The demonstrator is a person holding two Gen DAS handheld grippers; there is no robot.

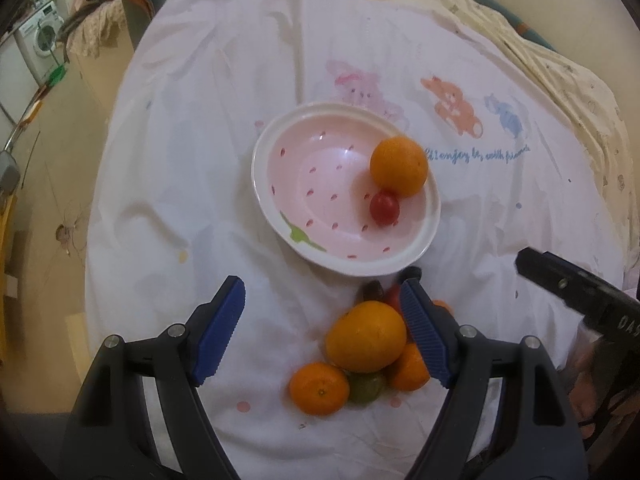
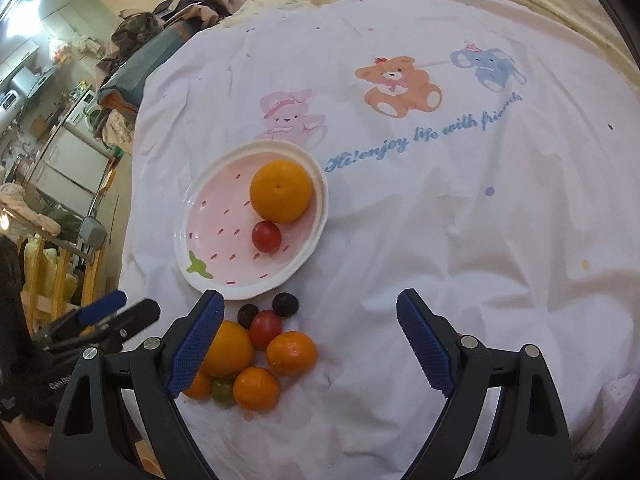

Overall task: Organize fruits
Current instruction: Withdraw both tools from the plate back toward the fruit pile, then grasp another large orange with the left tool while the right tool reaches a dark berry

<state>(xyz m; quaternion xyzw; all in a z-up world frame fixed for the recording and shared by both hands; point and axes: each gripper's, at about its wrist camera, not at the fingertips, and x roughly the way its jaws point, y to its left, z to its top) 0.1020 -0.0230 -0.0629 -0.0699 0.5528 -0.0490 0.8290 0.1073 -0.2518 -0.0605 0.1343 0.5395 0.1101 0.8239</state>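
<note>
Bowl [image 1: 280, 216]: already holds an orange [image 1: 399, 166] and a tomato [image 1: 384, 209].
Fruit pile [image 1: 362, 354]: waits just beside the bowl, unsorted.
Left claw [image 1: 324, 332]: wide open, empty, above pile.
Right claw [image 2: 312, 344]: wide open, empty.

left gripper [image 1: 322, 330] jaws apart, nothing clamped, angled down over fruit pile just below the pink bowl [image 1: 280, 148]. Big orange [image 1: 366, 342] sits between the pads, nearer the right one; small orange [image 1: 319, 389] and green fruit [image 1: 366, 388] below it. Inside bowl, right side: orange [image 1: 399, 167] touching red tomato [image 1: 384, 209]. Right gripper [image 1: 576, 288] right of bowl
</note>
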